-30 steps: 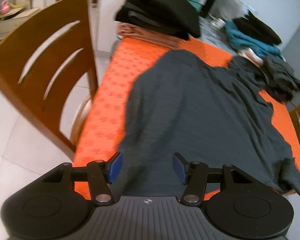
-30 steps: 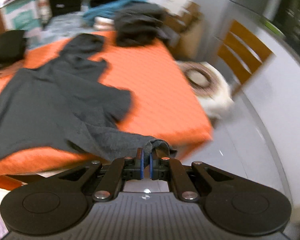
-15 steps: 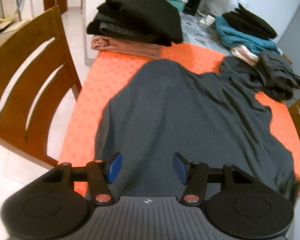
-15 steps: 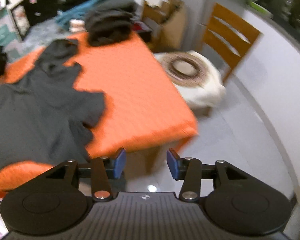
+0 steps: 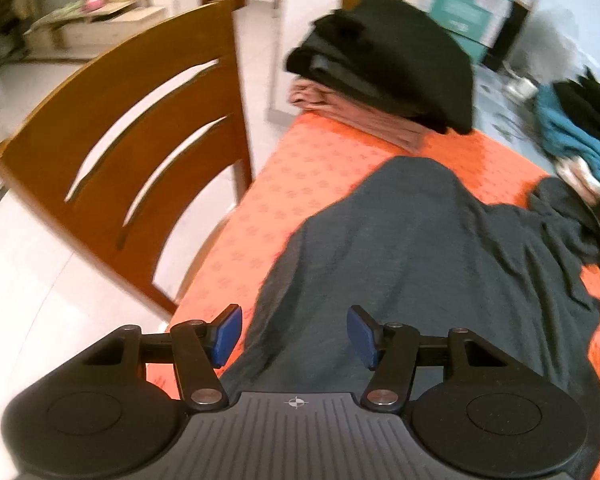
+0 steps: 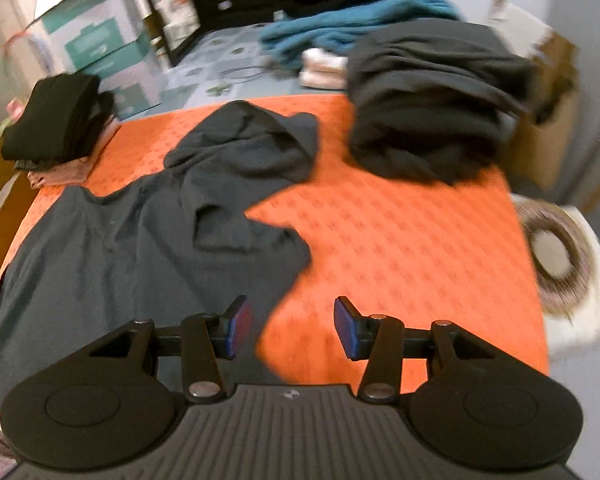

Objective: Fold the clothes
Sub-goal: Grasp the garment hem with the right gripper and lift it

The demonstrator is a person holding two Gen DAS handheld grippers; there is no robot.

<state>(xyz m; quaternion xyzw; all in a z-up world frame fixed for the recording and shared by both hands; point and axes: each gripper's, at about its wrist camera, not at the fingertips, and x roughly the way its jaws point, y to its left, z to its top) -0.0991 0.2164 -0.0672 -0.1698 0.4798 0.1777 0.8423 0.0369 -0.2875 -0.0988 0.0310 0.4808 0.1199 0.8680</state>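
Shirt (image 6: 112,264) lies spread, unfolded, on table (image 6: 400,248); stack (image 5: 384,60) done, both grippers (image 5: 294,334) (image 6: 290,326) gaping, empty.

A wooden chair (image 5: 132,152) with a slatted back stands on pale floor tiles (image 5: 32,292) beside the orange-covered table (image 5: 300,168); cardboard boxes (image 6: 100,36) behind the table.

No text, label or number is legible anywhere; the teal-and-white cardboard box (image 6: 96,36) far beyond the claw carries print too blurred to read.
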